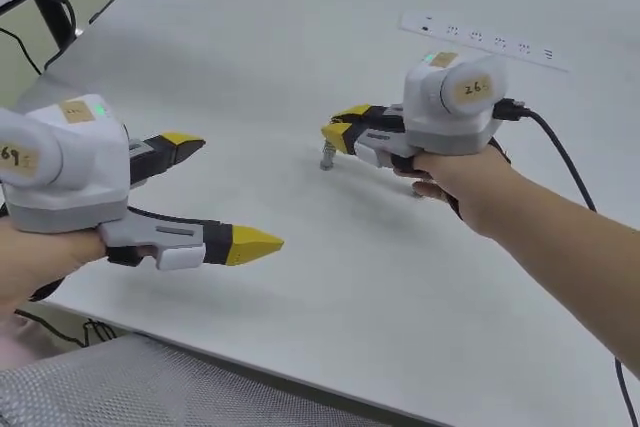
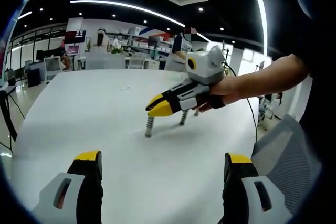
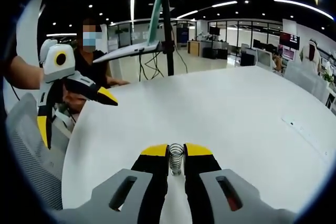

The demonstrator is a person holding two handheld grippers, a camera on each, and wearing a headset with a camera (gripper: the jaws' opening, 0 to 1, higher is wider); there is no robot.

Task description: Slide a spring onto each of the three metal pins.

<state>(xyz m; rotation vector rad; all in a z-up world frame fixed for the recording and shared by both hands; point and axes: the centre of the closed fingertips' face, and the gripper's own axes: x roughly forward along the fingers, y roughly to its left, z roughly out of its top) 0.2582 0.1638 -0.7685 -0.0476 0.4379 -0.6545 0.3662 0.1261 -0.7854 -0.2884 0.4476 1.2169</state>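
Right gripper view: R tool [image 3: 176,152] clamps spring [image 3: 176,162]; L tool [image 3: 77,115] jaws apart

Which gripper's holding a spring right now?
The right gripper: its fingers are shut on a spring. The left gripper is open and empty.

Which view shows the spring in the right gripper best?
Right gripper view: the spring is close up, clamped between the jaws. The left gripper view shows it smaller, side-on; the head view, tiny at the tips.
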